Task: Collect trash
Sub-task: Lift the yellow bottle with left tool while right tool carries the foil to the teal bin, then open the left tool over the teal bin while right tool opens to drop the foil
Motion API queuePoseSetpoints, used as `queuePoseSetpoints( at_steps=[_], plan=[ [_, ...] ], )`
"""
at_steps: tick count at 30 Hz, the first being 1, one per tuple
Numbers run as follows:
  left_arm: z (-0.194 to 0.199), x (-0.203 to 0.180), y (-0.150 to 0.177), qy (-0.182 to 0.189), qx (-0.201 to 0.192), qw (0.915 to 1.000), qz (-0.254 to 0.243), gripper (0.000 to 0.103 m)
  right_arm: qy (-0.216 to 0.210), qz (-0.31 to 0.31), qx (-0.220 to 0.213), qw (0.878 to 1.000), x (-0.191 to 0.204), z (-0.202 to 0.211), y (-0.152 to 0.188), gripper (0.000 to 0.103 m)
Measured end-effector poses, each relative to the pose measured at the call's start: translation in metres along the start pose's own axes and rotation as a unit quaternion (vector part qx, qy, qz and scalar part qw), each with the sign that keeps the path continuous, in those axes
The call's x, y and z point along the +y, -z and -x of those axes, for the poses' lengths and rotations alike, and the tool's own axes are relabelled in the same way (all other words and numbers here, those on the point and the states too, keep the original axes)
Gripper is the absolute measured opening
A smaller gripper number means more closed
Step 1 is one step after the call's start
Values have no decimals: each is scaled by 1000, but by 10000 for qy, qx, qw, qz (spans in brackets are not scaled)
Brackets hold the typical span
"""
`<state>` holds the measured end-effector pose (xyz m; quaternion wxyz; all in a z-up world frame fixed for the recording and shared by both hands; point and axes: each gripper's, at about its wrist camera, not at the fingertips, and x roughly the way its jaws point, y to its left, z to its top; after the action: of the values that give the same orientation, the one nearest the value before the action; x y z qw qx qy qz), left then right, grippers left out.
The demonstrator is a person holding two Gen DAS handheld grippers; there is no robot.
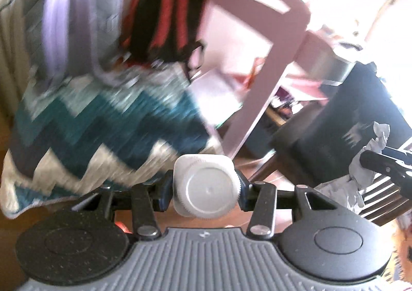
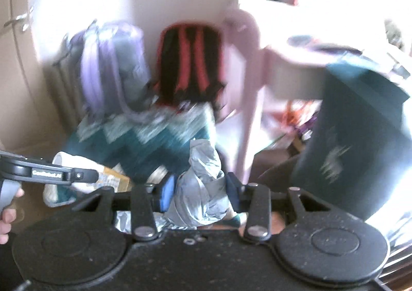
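Note:
My left gripper (image 1: 204,186) is shut on a white plastic bottle (image 1: 204,185), its round screw cap facing the camera. The right wrist view shows the same bottle (image 2: 67,162) side-on, with a yellow label, held in the left gripper (image 2: 92,175). My right gripper (image 2: 197,194) is shut on a crumpled grey foil wad (image 2: 203,188) that sticks up above the pads. From the left wrist view that foil wad (image 1: 370,162) hangs at the right edge in the right gripper (image 1: 370,159). A dark trash bin (image 2: 360,141) stands to the right of both; the left wrist view has the bin (image 1: 342,116) too.
A teal and white zigzag blanket (image 1: 103,121) lies piled on the left. A purple bag (image 1: 74,18) and a red and black backpack (image 1: 164,18) lean on the wall. A pink chair (image 1: 267,59) stands between them and the bin. A hand (image 2: 6,213) grips the left handle.

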<state>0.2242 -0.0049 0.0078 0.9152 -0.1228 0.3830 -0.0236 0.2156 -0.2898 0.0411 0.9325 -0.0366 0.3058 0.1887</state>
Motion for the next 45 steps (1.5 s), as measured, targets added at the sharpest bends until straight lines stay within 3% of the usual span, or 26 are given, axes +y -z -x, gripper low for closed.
queuePoseSetpoints(
  at_steps=[8, 15, 20, 24, 31, 38, 45],
  plan=[
    [25, -103, -83, 590, -610, 9945, -616, 47, 765, -51, -576, 9954, -64, 40, -54, 41],
    [42, -198, -137, 1039, -1020, 9826, -1150, 47, 1405, -317, -1000, 9845, -124, 65, -85, 41],
    [44, -260, -164, 1293, -1246, 9734, -1426, 47, 1897, -541, -1031, 9749, -170, 61, -95, 41],
    [24, -295, -179, 1568, -975, 9733, -1361, 47, 2159, -599, -867, 9707, -195, 43, -90, 41],
    [-38, -346, -175, 1455, -666, 9742, -1593, 47, 2292, -677, -487, 9698, -218, 8, -76, 41],
    [-97, -363, -160, 1224, -132, 9760, -1797, 47, 2122, -760, -28, 9743, -228, -16, -58, 43],
    [-130, -368, -143, 1072, 317, 9749, -1927, 47, 1870, -659, 327, 9796, -225, -27, -46, 44]
  ],
)
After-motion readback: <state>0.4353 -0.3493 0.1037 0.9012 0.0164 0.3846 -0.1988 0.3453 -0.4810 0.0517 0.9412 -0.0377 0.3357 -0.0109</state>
